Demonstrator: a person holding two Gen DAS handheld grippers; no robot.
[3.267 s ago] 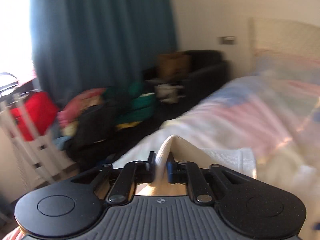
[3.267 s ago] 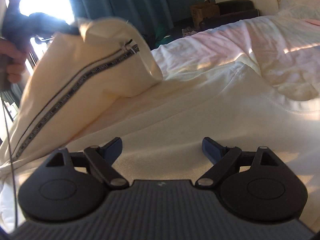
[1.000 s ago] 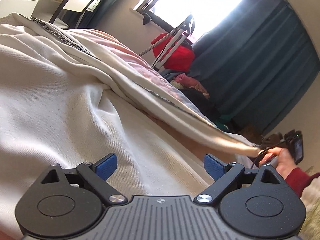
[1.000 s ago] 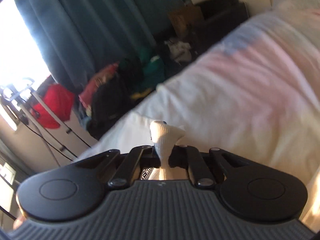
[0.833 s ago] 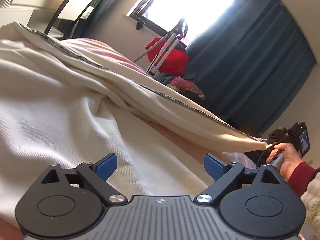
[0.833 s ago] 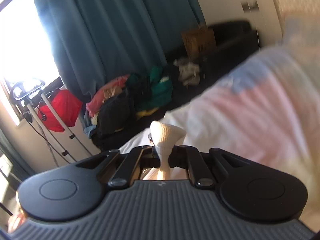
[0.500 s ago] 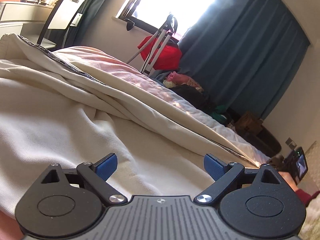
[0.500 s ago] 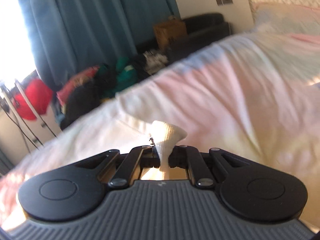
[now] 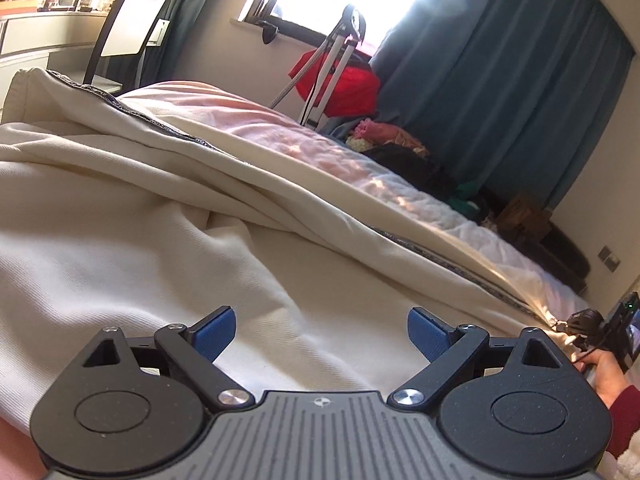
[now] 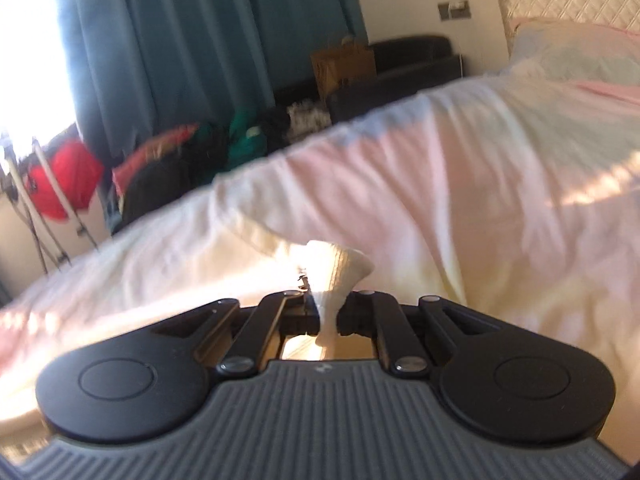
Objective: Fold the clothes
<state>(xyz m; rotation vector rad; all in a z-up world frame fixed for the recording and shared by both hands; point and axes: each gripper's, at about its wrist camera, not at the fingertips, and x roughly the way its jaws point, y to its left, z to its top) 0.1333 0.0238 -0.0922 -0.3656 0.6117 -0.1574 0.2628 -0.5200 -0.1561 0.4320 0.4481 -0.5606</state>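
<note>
A cream sweater [image 9: 132,240] with a dark patterned stripe along its sleeve lies spread over the bed. My left gripper [image 9: 320,330] hovers low over its body, open, with nothing between the blue pads. The long sleeve [image 9: 340,216] runs to the far right, where my right gripper [image 9: 576,322] holds its cuff in a person's hand [image 9: 606,372]. In the right wrist view, my right gripper [image 10: 326,312] is shut on the ribbed cream cuff [image 10: 334,272], low over the bed.
The bed has a pink and white duvet [image 10: 460,184] and a pillow [image 10: 576,48] at the headboard. Beyond the bed lie a heap of clothes [image 10: 188,160], a red bag on a stand [image 9: 340,80], teal curtains [image 9: 500,80], a dark sofa [image 10: 400,68] and a chair [image 9: 128,36].
The right gripper has carried the sleeve cuff across and down toward the bed, stretching the sleeve out. The left gripper let go of the fabric earlier and stays open, tilting up slightly.
</note>
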